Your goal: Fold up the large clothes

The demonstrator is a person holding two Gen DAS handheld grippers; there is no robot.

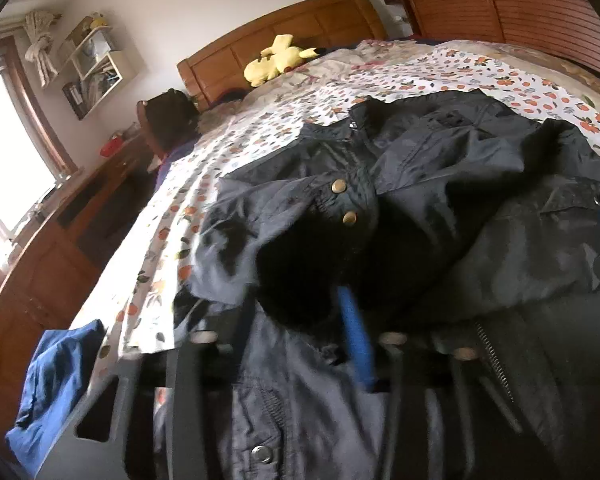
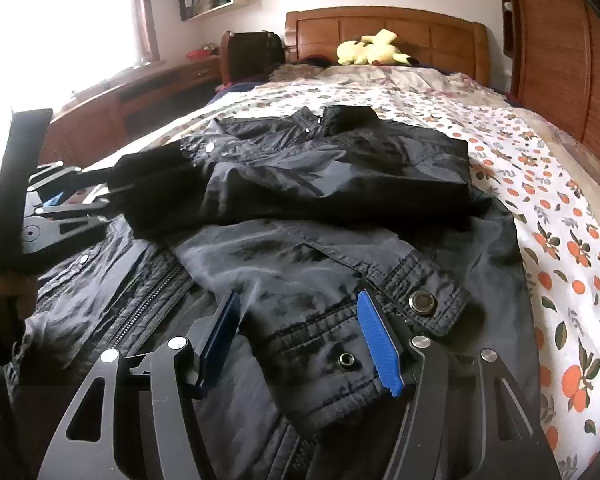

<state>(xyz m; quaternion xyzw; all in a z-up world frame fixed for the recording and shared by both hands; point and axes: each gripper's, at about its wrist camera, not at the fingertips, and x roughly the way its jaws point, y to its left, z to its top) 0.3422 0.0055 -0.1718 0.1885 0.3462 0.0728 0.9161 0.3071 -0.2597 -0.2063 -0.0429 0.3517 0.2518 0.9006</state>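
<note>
Partly folded, a dark navy-black jacket (image 2: 320,184) lies spread across the near half of the bed (image 2: 540,184), its shiny, creased fabric bunched into several overlapping layers. Its collar (image 2: 348,118) sits at the far end, pointing toward the headboard (image 2: 384,32), and a sleeve is laid across the body so that its cuff (image 2: 416,292), stitched in rows and bearing a metal snap button (image 2: 423,302), rests near the camera in the right wrist view. An open zipper (image 2: 148,300) runs diagonally down the near left of the garment, and small pale snaps dot the front placket. The right hand-held gripper (image 2: 300,344) hangs over that cuff with its blue-padded fingers (image 2: 378,344) wide apart, the sleeve fabric lying between them but not pinched. The left hand-held gripper (image 1: 340,344) is at the jacket's left side; in its own view, cloth is heaped over the fingers, only one blurred blue pad (image 1: 356,340) shows, and I cannot tell whether it is closed on the fabric. Under the jacket is a white bedsheet (image 1: 260,128) printed with oranges and leaves. A blue garment (image 1: 56,384) lies at the bed's near left edge. A yellow plush toy (image 2: 370,52) lies against the wooden headboard, with a wooden desk (image 2: 140,92) below the bright window (image 2: 60,20) on the left.
</note>
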